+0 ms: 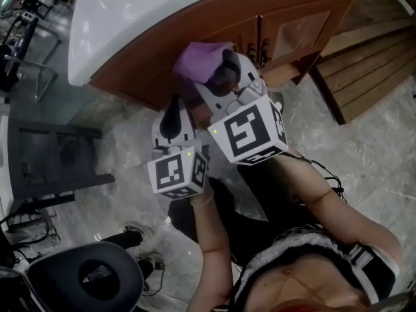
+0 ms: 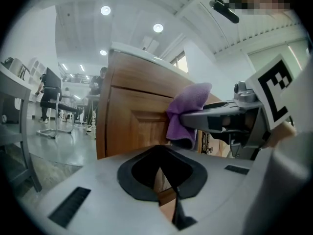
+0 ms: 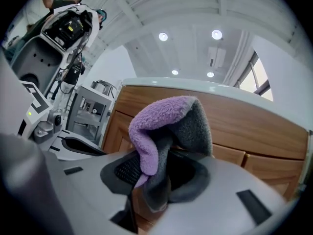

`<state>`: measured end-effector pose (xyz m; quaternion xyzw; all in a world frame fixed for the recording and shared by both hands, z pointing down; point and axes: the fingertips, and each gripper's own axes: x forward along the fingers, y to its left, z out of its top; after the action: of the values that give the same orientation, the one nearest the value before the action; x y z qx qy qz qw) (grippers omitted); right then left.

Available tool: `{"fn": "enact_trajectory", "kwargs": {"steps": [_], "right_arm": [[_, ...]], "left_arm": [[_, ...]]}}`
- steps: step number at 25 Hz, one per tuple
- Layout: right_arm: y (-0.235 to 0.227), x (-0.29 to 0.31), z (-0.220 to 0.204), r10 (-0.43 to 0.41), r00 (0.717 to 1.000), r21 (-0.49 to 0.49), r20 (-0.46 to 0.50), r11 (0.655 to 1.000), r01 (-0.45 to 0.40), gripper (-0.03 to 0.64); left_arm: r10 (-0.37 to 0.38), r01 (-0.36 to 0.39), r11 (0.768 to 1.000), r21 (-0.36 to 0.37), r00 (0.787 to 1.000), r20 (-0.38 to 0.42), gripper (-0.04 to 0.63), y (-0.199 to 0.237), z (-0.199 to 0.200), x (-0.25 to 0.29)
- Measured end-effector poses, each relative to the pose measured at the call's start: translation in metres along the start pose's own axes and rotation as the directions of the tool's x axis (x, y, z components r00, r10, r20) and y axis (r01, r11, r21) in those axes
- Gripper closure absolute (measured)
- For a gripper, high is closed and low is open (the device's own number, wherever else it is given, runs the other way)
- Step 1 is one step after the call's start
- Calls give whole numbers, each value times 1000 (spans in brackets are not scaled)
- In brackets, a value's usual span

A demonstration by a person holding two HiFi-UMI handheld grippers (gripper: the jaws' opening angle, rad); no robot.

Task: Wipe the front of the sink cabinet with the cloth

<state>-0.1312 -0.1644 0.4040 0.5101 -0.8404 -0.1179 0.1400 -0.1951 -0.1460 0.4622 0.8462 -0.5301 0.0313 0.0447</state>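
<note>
The right gripper (image 3: 155,177) is clamped on the purple cloth (image 1: 200,60), which is held against the sink cabinet (image 1: 149,47) front, just under the counter (image 1: 130,12). The left gripper (image 2: 164,182) is closed on nothing. Flat, even pressure and overlapping strokes are probably called for.

No words, numbers or brand names can be read on anything here.

Head view looks steeply down; both gripper views closely face the sink cabinet (image 2: 132,111), sharing the purple cloth (image 3: 156,124).
</note>
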Motion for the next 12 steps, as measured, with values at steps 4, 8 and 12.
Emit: {"fn": "enact_trajectory", "kwargs": {"steps": [4,8,12], "right_arm": [[-16,-5,-12,-24,999,12,-25,1000,25,434],[-35,-12,-23,-57,997,19,-45,998,58,434],[-55,-21,-32,-91,994,35,-60,995,94,434]], "left_arm": [[-15,15,1000,0,1000,-2,595,-5,-3,7],[-30,30,1000,-2,1000,-6,594,-11,-4,15],[-47,47,999,3,999,-17,594,-17,-8,20]]}}
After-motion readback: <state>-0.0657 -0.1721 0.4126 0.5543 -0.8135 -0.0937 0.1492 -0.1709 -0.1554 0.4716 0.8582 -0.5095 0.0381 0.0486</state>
